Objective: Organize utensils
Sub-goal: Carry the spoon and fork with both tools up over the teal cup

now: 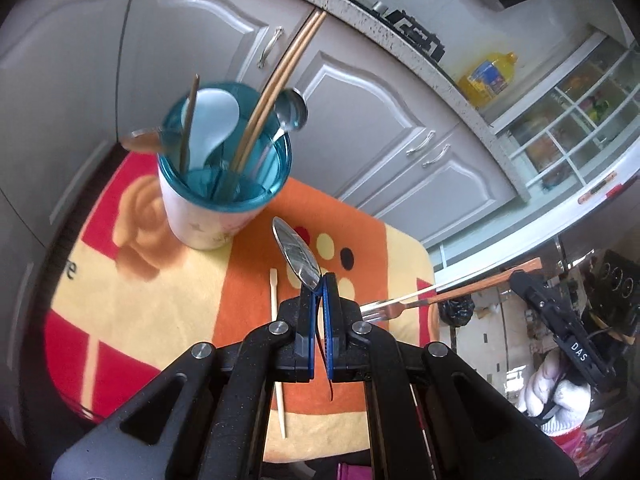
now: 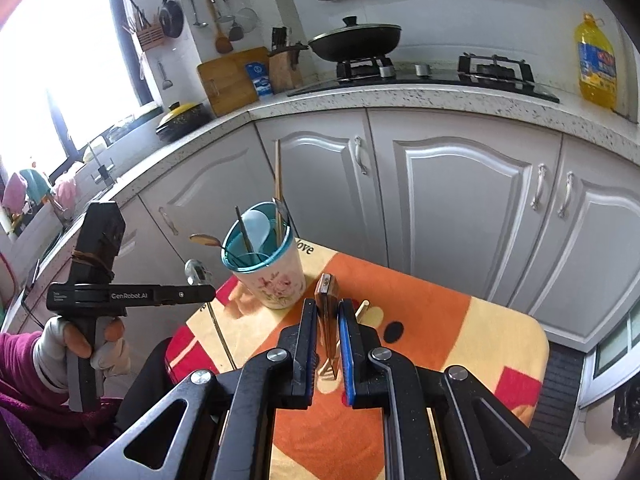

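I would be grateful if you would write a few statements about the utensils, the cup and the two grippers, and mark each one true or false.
1. The left gripper is shut on a shiny metal spoon. True.
2. The right gripper holds nothing. False: it grips a wooden-handled metal fork.
3. The teal-rimmed floral cup lies on its side. False: it stands upright on the orange, red and yellow cloth.
4. A pair of wooden chopsticks stands in the cup. True.
5. A single pale chopstick lies on the cloth. True.
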